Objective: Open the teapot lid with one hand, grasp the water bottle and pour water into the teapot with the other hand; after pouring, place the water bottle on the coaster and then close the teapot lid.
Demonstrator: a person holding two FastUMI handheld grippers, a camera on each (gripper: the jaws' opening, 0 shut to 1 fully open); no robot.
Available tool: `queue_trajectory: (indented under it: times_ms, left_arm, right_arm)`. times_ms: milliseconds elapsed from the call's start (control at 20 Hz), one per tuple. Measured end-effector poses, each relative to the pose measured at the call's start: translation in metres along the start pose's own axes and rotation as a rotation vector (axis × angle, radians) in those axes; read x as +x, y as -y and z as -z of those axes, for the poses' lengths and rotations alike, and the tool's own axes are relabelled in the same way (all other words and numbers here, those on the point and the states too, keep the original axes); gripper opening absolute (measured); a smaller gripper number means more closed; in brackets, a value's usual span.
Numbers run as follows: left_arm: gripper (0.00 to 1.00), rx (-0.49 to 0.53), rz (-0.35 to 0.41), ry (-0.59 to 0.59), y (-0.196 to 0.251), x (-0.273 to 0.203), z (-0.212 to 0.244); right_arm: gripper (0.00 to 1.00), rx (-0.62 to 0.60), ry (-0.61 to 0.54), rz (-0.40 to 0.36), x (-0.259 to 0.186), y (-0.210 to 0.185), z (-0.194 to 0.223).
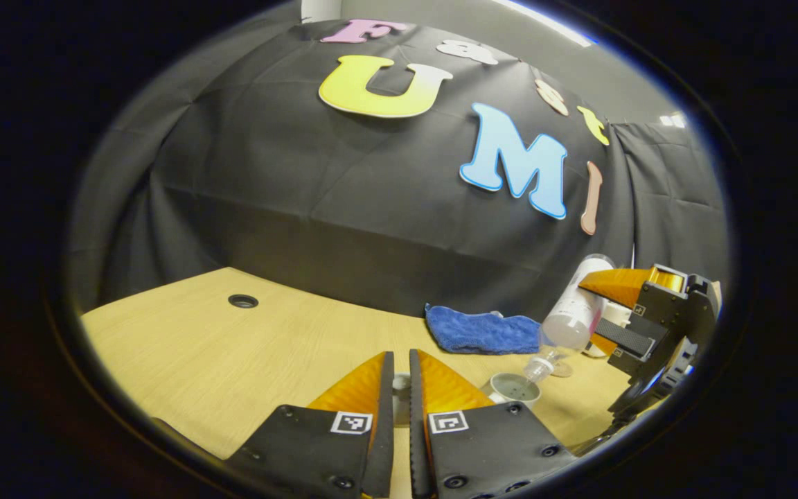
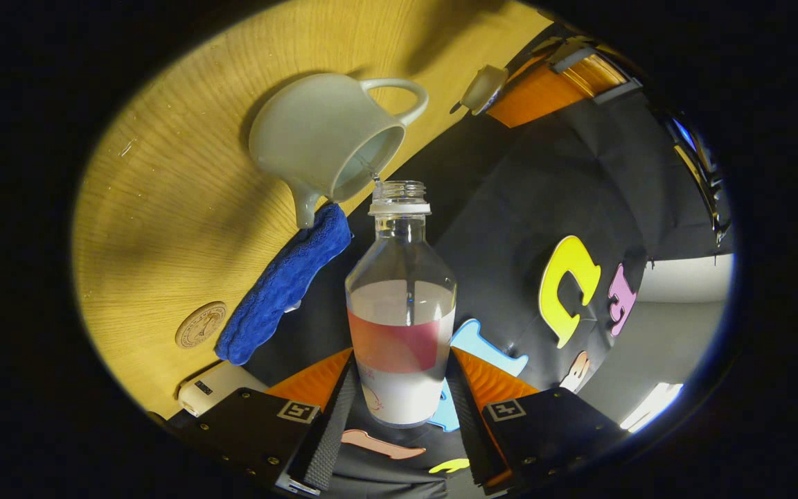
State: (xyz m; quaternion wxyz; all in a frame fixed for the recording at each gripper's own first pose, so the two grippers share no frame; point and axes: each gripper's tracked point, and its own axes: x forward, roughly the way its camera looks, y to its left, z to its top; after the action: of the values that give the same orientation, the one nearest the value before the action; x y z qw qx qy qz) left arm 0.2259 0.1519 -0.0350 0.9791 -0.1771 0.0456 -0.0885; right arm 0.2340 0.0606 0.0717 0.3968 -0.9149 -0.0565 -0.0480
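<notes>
Right tool pours from the water bottle into the open teapot; left tool holds the lid.

The right tool (image 2: pixel 399 395) clamps the tipped water bottle (image 2: pixel 400 305), its mouth over the teapot (image 2: pixel 316 132) near the worktop (image 1: pixel 233 353) back edge, beside a blue cloth (image 2: pixel 281 284) and the coaster (image 2: pixel 200 324). The left tool (image 1: pixel 401 388), nearly closed, pinches the lid (image 2: pixel 483 88); bare worktop lies to its left.

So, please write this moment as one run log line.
phase: pouring | right gripper: water bottle tilted over teapot | left gripper: teapot lid held off
</notes>
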Motion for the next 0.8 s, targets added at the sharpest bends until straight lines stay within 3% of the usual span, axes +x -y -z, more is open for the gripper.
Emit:
queue_trajectory:
  times_ms: [450,800]
  left_arm:
    - [0.17,-0.005,0.001,0.001,-0.0006,0.0,-0.0007]
    - [0.17,-0.005,0.002,0.001,-0.0005,0.0,-0.0006]
  right_arm:
    - [0.72,-0.097,0.017,0.051,0.0008,0.0099,-0.0042]
    - [0.73,-0.031,0.011,0.022,0.001,0.0034,-0.0022]
